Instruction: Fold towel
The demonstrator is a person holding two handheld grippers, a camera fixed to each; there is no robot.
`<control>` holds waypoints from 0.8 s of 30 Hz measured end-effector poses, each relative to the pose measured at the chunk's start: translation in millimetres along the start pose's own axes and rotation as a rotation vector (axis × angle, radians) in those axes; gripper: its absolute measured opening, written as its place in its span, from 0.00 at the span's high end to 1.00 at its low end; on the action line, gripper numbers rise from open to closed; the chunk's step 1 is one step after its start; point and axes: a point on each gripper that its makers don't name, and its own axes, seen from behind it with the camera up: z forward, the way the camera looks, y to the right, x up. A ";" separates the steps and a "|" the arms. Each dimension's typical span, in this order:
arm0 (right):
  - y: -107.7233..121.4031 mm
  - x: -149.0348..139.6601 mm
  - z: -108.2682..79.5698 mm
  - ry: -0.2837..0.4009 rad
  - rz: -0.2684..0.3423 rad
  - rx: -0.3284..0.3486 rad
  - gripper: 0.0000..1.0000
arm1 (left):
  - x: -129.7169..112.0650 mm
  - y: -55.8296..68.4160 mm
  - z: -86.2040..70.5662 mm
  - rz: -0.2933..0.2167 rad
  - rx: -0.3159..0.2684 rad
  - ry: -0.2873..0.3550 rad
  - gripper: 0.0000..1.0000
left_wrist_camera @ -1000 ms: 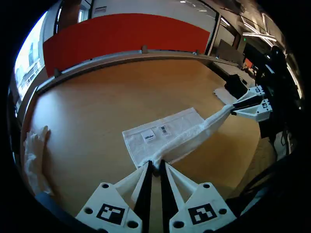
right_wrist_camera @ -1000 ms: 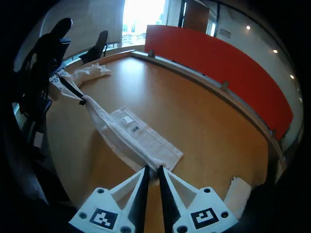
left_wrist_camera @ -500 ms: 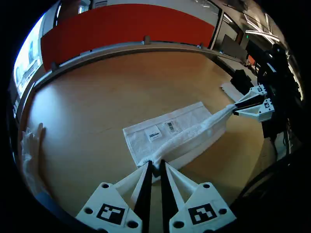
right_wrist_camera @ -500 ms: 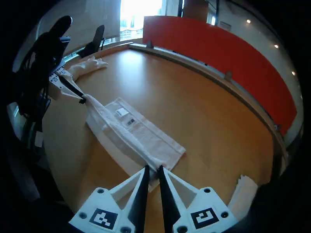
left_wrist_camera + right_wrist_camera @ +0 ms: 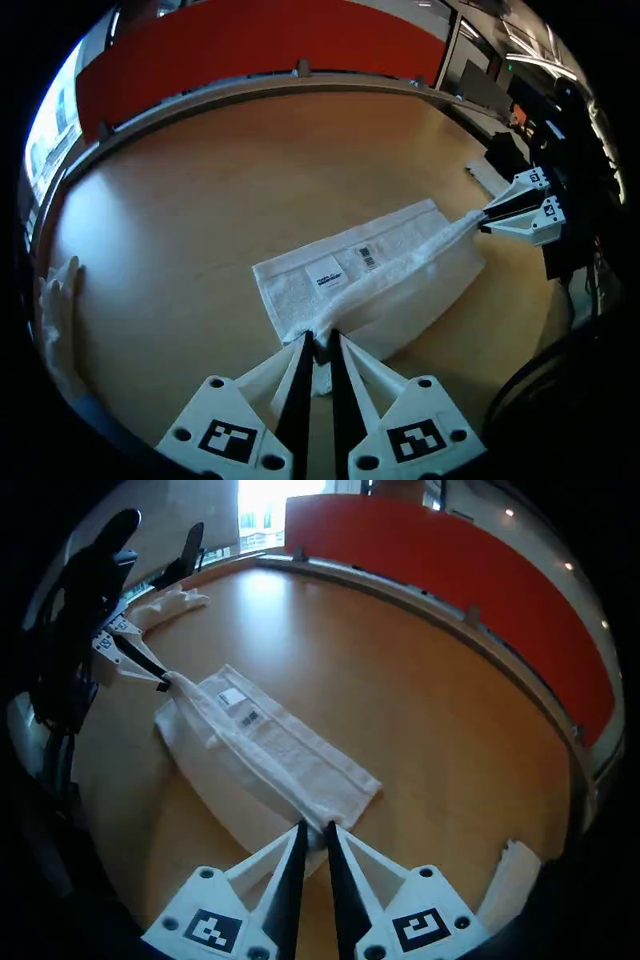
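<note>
towel [image 5: 384,268] spread flat on wooden counter [image 5: 200,184], near long edge raised and stretched. left gripper [image 5: 320,348] with jaws pinched tight on one corner; right gripper [image 5: 314,832] clamped likewise on opposite corner.

Both views sit low, facing each other: one along the left tool [image 5: 318,352], one along the right tool [image 5: 314,836], sharing the towel [image 5: 384,260].

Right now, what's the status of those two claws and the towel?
Left gripper shut on towel, right gripper too. Towel edge raised between them, rest flat on table. Spare cloth well aside.
</note>
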 end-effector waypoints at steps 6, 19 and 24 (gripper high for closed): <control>1.6 -8.2 11.8 -0.021 0.011 0.000 0.81 | -0.6 -5.8 15.2 -0.021 0.008 0.001 0.86; 14.0 -13.3 26.1 -0.037 0.044 -0.054 0.53 | -3.0 -19.2 32.1 -0.021 0.054 -0.012 0.64; 17.8 -15.6 28.2 -0.042 0.061 -0.063 0.37 | -0.6 -24.1 33.9 -0.019 0.068 -0.008 0.52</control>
